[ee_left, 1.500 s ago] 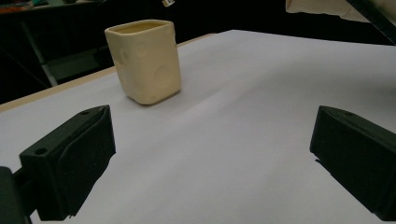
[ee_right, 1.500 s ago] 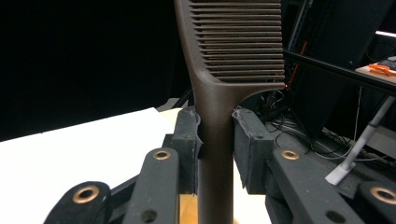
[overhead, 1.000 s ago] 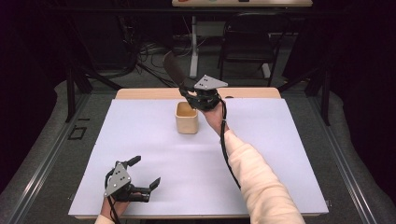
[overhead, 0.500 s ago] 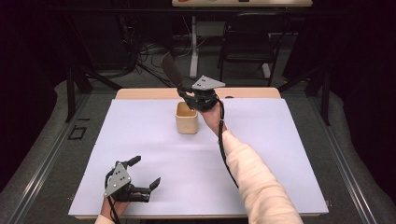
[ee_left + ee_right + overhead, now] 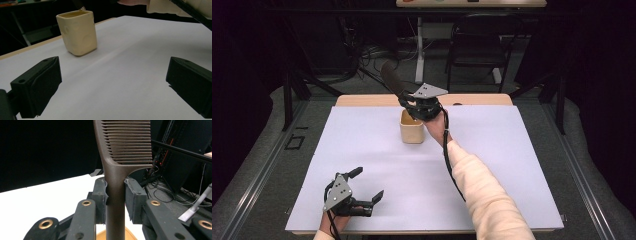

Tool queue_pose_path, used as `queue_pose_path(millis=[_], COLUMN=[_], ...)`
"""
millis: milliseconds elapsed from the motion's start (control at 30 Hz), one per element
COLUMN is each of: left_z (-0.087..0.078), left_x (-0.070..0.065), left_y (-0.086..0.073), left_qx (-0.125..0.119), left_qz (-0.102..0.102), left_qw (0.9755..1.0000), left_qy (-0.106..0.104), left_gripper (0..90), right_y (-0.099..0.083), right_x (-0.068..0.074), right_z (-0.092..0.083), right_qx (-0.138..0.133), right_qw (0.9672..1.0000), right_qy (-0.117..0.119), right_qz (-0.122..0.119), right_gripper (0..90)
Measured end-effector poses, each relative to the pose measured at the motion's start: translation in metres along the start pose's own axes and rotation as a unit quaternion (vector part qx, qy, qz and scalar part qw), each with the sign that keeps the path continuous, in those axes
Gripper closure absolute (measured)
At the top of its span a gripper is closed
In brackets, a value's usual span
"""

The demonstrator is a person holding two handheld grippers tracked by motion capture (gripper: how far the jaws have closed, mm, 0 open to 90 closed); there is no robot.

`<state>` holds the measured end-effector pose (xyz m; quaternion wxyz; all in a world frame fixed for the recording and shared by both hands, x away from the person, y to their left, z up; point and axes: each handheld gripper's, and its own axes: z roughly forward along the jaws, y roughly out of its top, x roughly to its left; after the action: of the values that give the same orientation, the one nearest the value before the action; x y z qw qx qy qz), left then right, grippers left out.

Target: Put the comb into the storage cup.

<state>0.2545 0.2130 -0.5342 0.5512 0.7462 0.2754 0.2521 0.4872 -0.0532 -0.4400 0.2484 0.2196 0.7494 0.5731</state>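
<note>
Left gripper rests low at the near left of the white table, jaws spread wide, nothing between them. Mid-table, the cream square cup stands upright; just above it the right gripper pinches a dark brown comb by its handle, teeth up and tilted away, handle end apparently at the cup's mouth, though the rim hides it. Comb looks light, stiff, smooth plastic, likely to slip or swivel; hold the handle below the teeth.
</note>
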Motion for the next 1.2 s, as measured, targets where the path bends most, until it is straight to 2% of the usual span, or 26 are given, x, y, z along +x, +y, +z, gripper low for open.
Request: queue_pose_path(millis=[1200], left_z=[0.000], left_x=[0.000], left_y=[0.000], left_qx=[0.000], left_qz=[-0.001], left_qw=[1.0000], left_qy=[0.000], left_gripper=[0.2], right_y=[-0.021], right_x=[0.000], right_z=[0.012], right_qx=[0.035], right_qw=[0.9993], right_qy=[0.008], right_qz=[0.010], right_gripper=[71.7])
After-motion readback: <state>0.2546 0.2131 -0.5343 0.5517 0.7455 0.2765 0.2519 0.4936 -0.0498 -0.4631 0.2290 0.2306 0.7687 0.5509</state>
